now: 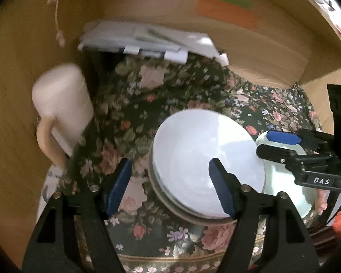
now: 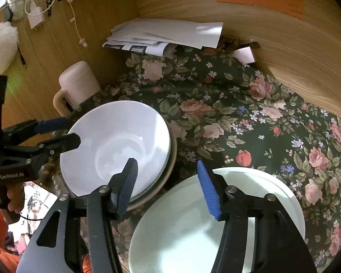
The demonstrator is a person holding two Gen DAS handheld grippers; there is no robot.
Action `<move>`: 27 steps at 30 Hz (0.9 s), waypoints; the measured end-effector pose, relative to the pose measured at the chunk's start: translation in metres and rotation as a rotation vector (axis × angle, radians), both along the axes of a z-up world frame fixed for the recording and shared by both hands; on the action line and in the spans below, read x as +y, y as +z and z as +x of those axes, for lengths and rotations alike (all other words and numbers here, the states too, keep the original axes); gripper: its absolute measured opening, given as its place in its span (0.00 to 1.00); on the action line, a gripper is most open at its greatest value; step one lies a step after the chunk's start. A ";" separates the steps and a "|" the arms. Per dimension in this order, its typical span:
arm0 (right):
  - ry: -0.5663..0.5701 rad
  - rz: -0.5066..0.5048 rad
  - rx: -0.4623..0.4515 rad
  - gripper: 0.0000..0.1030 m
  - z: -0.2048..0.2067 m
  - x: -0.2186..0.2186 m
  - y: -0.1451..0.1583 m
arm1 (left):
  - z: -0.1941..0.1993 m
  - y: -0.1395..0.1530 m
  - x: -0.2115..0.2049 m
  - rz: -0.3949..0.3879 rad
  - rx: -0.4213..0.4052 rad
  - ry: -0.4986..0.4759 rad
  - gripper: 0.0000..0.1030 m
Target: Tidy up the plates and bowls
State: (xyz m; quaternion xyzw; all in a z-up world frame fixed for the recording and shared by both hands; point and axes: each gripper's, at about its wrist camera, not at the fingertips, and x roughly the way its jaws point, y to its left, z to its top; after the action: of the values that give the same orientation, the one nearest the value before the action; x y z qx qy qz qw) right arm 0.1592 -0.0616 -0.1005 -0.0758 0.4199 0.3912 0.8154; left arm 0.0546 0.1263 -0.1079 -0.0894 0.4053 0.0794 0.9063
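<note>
The right gripper (image 2: 168,188) hangs over the near edge of the desk with its jaws partly apart and nothing between them; its blue pad sits over the back rim of the pale green bowl (image 2: 193,227), which rests on a white plate (image 2: 293,202). Just beside it toward the left, the left gripper (image 1: 170,186) is also partly open and empty, one finger over the white bowl (image 1: 206,166), the other outside its rim.

That white bowl sits in a stack on a brown-rimmed plate (image 2: 170,175) on the floral cloth (image 2: 238,113). Both bowls look set down, so the sensible move is a clean release: widen the jaws until the pads clear the rims, then lift straight up, so no finger drags a bowl off its stack.

Farther back, a cream mug (image 2: 77,86) stands at the left edge and loose papers (image 2: 166,34) fill the far corner.
</note>
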 end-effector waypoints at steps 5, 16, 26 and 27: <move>0.015 -0.018 0.012 0.52 0.004 0.006 -0.006 | 0.001 -0.014 0.009 -0.076 0.027 0.017 0.68; 0.054 -0.050 0.049 0.52 0.010 0.022 -0.021 | 0.008 -0.034 0.010 -0.196 0.072 -0.028 0.68; 0.090 -0.077 0.133 0.36 0.014 0.035 -0.037 | 0.020 -0.051 0.015 -0.302 0.115 -0.065 0.51; 0.092 -0.080 0.139 0.36 0.015 0.036 -0.039 | 0.020 -0.051 0.014 -0.304 0.114 -0.067 0.51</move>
State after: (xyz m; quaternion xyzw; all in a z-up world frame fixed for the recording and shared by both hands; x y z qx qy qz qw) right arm 0.1739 -0.0254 -0.1390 -0.1002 0.4870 0.4154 0.7617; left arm 0.0742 0.1406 -0.1594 -0.2074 0.4661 -0.0080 0.8600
